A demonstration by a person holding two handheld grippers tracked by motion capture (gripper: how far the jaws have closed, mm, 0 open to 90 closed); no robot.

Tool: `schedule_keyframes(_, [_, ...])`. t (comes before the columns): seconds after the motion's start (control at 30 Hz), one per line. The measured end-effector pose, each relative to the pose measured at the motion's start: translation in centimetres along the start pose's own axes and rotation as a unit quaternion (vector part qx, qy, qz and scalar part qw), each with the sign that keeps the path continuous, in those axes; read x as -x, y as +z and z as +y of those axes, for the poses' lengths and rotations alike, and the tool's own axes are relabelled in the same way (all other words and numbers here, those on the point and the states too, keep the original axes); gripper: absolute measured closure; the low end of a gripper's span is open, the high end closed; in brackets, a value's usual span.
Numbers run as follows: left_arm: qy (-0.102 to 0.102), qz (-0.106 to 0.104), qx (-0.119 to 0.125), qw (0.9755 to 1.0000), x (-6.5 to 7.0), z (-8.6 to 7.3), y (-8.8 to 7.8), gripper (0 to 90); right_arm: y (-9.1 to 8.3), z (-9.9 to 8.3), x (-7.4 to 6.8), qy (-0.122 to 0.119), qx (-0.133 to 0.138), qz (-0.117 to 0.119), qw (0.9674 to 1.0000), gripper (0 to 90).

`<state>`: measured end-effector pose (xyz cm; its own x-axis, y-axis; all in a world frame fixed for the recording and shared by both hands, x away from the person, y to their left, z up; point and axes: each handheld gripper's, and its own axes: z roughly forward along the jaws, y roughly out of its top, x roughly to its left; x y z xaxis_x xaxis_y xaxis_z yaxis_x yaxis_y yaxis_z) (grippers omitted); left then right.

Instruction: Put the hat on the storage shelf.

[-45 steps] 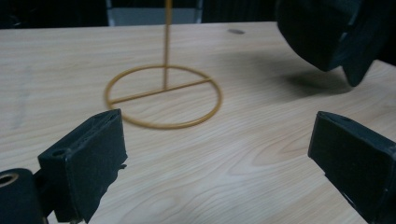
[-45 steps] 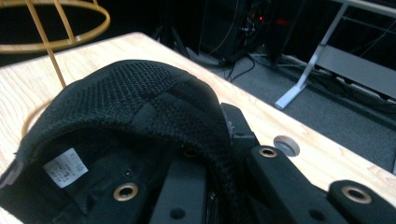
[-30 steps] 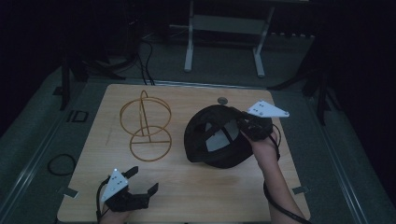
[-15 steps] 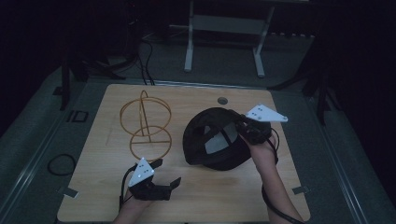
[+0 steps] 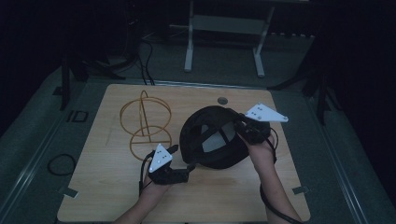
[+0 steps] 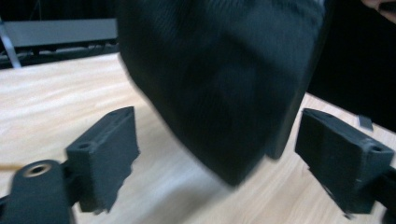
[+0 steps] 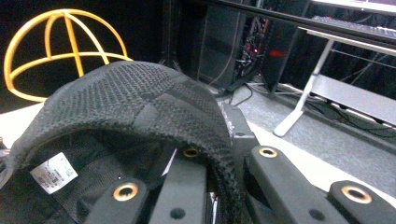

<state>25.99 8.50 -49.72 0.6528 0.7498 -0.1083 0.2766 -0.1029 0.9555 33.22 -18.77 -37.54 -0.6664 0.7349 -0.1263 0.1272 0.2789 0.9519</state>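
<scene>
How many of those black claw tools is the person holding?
2. The left claw is low on the table beside the black cap, by the wire stand. The right claw grips the cap's far edge.

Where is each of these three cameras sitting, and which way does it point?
High view: above the table, looking forward and down; both forearms and grippers show, with the cap and wire stand.
Left gripper view: rides the left gripper, aimed across the table at the cap's brim between its open fingers.
Right gripper view: rides the right gripper, clamped on the cap's edge, facing the stand.
All three share the cap.
</scene>
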Motion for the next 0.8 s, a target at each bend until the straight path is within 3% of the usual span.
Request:
schedule_keyframes(0.13, [-0.003,0.014,0.014,0.9998,0.0,0.7,0.7,17.5,-0.1,0.2,-0.2,-0.002,0.002,0.003,1.0,88.3])
schedule_keyframes(0.3, [-0.015,0.021,0.011,0.9996,-0.4,1.2,1.3,39.7,-0.5,0.3,-0.1,-0.002,0.007,0.001,1.0,88.3])
schedule_keyframes(0.37, [-0.03,0.014,0.016,0.9993,-0.5,1.3,1.5,50.0,-0.7,0.2,0.0,-0.004,0.005,0.001,1.0,88.3])
schedule_keyframes(0.53, [-0.034,0.042,0.012,0.9985,-0.3,1.4,2.0,70.9,-1.0,0.0,0.0,-0.003,0.004,0.001,1.0,88.2])
schedule_keyframes(0.63, [-0.042,0.044,0.018,0.998,-0.3,1.5,2.1,81.8,-1.0,-0.2,-0.1,-0.005,0.002,0.002,1.0,88.3])
schedule_keyframes(0.8, [-0.032,0.063,0.025,0.9972,-0.2,2.0,2.1,87.6,-1.2,-0.5,-0.2,-0.003,0.006,0.001,1.0,88.2])
